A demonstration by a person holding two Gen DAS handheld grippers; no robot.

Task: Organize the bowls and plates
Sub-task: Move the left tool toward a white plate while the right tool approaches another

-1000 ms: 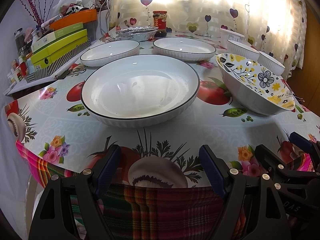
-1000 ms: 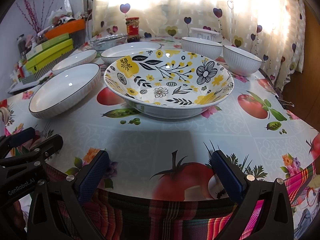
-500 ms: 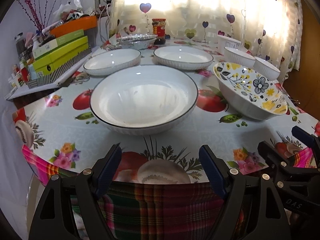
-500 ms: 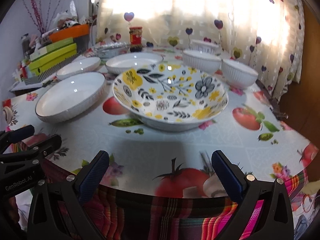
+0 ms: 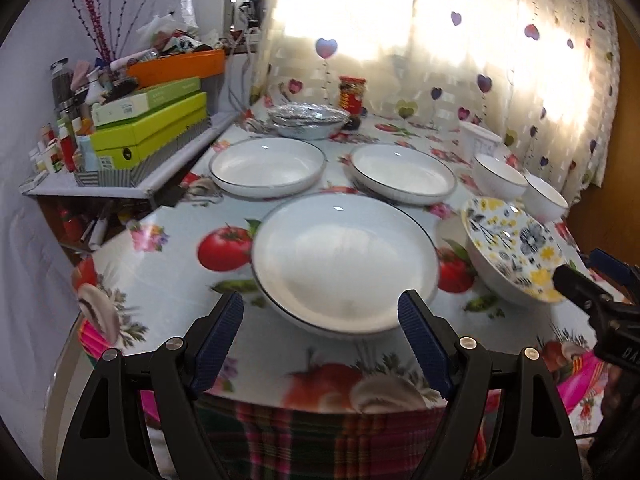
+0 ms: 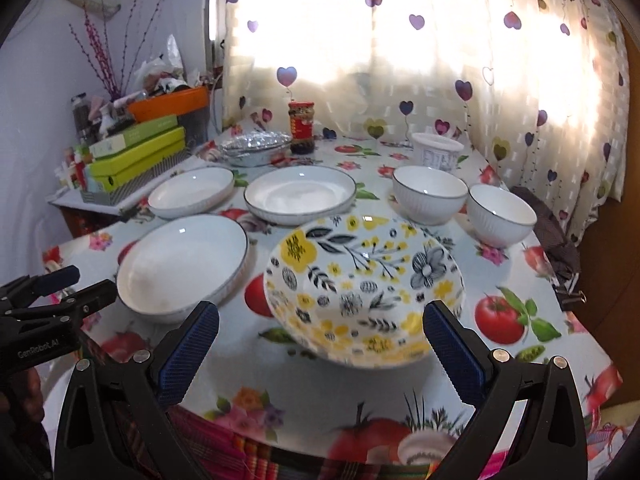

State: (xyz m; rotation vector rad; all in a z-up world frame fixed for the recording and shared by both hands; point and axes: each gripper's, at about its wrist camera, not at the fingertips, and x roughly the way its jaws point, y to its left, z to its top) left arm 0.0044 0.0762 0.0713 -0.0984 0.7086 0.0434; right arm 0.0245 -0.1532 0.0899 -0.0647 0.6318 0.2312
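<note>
Three shallow white plates with dark rims lie on the table: a near one point(image 5: 344, 260) point(image 6: 182, 262), a far left one point(image 5: 267, 166) point(image 6: 191, 197) and a far right one point(image 5: 403, 173) point(image 6: 300, 195). A flowered yellow bowl point(image 6: 364, 280) point(image 5: 512, 248) stands to the right. Two white ribbed bowls point(image 6: 429, 194) point(image 6: 501, 214) stand behind it. My left gripper point(image 5: 320, 336) is open and empty above the table's near edge, facing the near plate. My right gripper point(image 6: 320, 344) is open and empty, facing the flowered bowl.
A foil-covered dish point(image 5: 306, 120), a red jar point(image 6: 302, 128) and a white tub point(image 6: 438, 152) stand at the back by the curtain. A cluttered side shelf with green boxes point(image 5: 148, 132) stands left. A dark strap point(image 6: 556, 240) hangs at the table's right edge.
Both grippers have risen and tilted down, so the table is seen from higher. The plates and bowls have not moved. Both grippers stay open.
</note>
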